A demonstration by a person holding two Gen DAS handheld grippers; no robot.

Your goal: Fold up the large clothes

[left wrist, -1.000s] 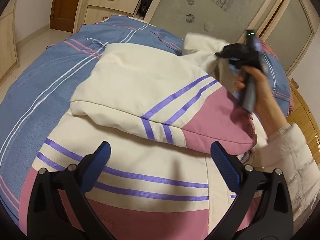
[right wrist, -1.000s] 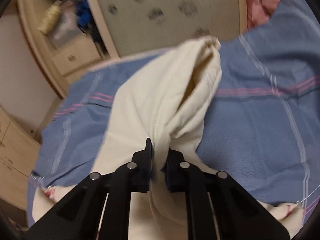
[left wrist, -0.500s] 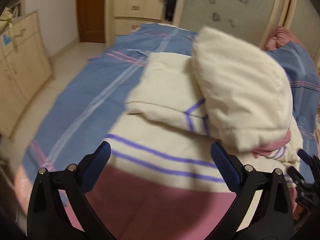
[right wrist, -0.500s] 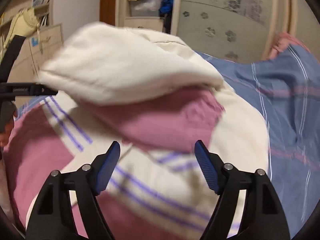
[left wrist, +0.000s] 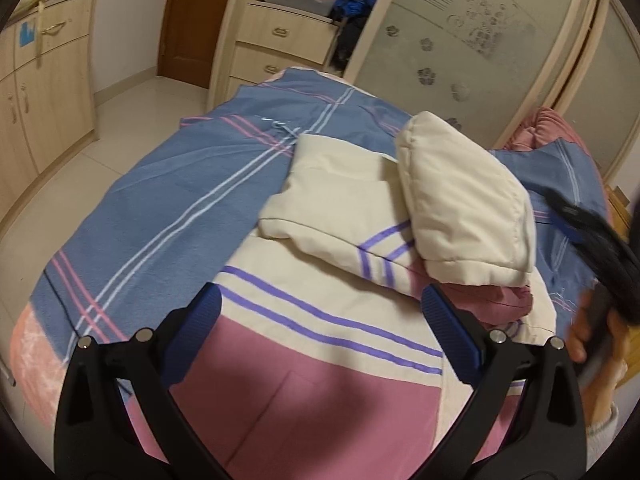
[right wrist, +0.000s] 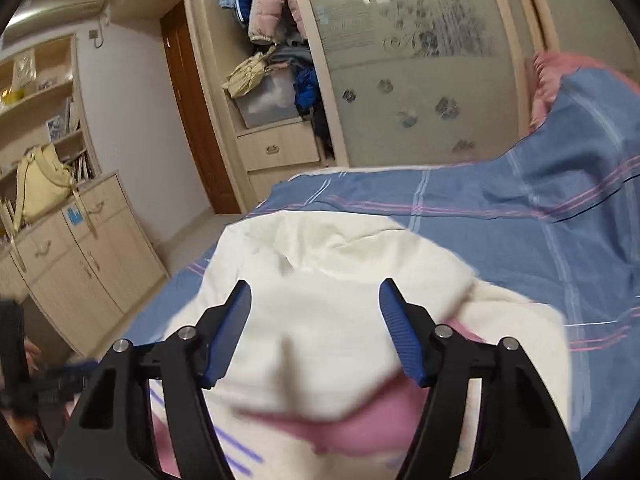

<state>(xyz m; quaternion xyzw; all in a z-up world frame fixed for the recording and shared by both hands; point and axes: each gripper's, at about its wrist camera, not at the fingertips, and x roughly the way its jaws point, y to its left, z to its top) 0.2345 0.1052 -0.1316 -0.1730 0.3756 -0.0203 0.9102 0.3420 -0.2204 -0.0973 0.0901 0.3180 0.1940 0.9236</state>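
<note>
Where the one garment lies, a padded jacket in cream and pink with purple stripes, is on the bed, over its blue striped cover. Two cream sleeves are folded across the jacket's body: the left sleeve lies flat, and the right sleeve lies on top of it, its cuff toward me.

My left hand-held gripper hovers over the pink lower panel, angled downward, jaws wide apart with nothing between them. My right hand-held gripper points down over the folded cream sleeve; its jaws stand apart, having just been narrowing slightly after letting go, and no cloth is pinched between the pads. In the left wrist view my right hand shows at the right edge, blurred, wrapped around the gripper's handle.

Beyond the bed stand one wardrobe with frosted sliding doors, one low cabinet with a yellow bag on it, and one brown door.
</note>
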